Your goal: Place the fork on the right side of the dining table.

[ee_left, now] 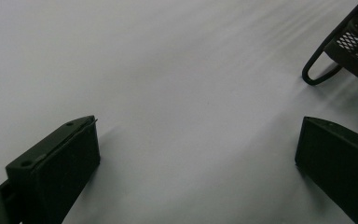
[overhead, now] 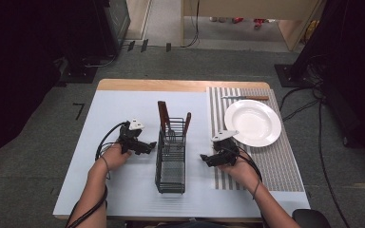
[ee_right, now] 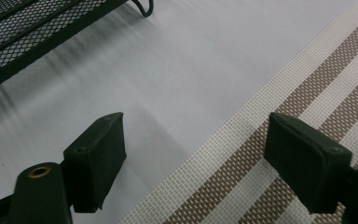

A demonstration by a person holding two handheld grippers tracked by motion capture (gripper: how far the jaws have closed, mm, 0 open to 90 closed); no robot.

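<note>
Nothing started yet, I'd guess — left gripper (overhead: 148, 145) and right gripper (overhead: 203, 157) both wide, empty, flanking the cutlery basket (overhead: 171, 161) — plate (overhead: 252, 122) bare.

The mesh basket (ee_left: 354, 42) is cut off by the picture's edge. What stands in the basket (overhead: 171, 156) is too small to identify. The utensil (overhead: 245, 98) beyond the plate (overhead: 253, 122) is likewise unclear.

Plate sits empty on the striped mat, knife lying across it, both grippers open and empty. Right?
Not quite: the knife lies on the striped mat beyond the plate, not across it, per the high view. The rest holds: left gripper and right gripper are open and empty.
</note>
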